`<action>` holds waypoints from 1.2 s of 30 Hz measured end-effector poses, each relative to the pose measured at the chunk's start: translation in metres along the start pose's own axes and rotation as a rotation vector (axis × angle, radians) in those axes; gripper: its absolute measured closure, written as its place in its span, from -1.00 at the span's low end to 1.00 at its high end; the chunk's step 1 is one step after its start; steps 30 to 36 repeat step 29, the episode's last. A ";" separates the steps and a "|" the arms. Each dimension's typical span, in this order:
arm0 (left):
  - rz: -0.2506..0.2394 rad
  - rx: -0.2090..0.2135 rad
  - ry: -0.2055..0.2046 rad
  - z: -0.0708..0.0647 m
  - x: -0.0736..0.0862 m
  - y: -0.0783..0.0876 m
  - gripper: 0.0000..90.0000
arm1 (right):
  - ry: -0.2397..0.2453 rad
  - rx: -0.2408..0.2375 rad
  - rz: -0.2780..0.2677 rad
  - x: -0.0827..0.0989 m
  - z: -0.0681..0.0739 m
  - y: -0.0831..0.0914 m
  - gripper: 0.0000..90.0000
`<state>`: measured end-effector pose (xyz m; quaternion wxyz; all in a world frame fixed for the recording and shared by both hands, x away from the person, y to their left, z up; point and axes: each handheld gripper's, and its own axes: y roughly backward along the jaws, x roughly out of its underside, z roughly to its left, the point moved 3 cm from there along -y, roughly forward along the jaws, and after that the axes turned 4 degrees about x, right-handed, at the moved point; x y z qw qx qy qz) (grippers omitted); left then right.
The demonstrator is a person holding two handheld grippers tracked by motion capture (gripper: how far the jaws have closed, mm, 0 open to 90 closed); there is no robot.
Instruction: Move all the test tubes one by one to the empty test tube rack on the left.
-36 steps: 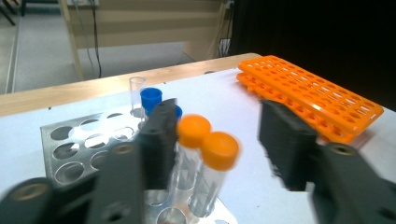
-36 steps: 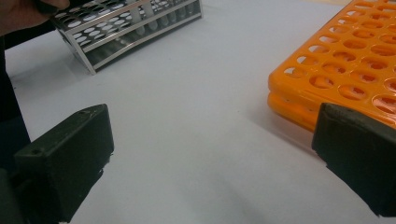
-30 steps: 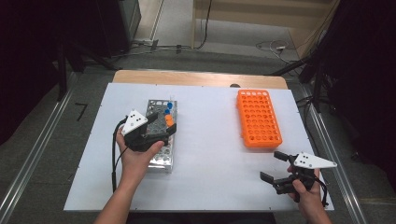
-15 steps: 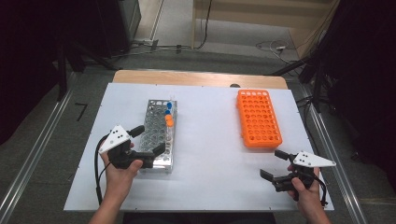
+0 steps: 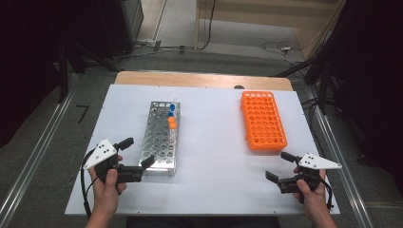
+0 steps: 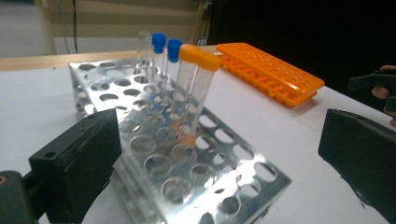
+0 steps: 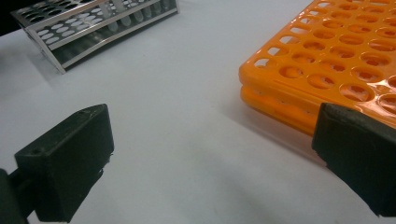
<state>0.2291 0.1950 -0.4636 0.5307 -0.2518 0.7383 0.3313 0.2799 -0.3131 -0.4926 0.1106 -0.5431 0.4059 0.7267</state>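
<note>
On the white table (image 5: 209, 190), the left tongs (image 5: 138, 153) gape empty beside the metal rack's (image 5: 159, 156) near end, its capped tubes (image 6: 191, 88) upright, while the right tongs (image 5: 280, 167) sit open near the orange rack (image 5: 263, 121).

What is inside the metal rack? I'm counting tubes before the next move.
The metal rack holds two orange-capped tubes, two blue-capped tubes and what looks like an uncapped clear tube. The plates cover the tube bottoms.

Metal rack (image 5: 159, 140) left on table (image 5: 214, 180) (4 tubes (image 5: 171, 117) inside), plastic rack (image 5: 263, 119) right.
</note>
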 end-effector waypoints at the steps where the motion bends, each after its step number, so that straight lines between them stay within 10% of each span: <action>1: 0.006 -0.003 -0.003 0.001 0.002 0.003 -1.00 | 0.001 0.001 -0.002 0.000 -0.001 0.000 -1.00; 36: -0.037 -0.008 -0.023 0.006 0.012 0.025 -1.00 | -0.009 0.018 -0.009 0.003 -0.005 0.000 -1.00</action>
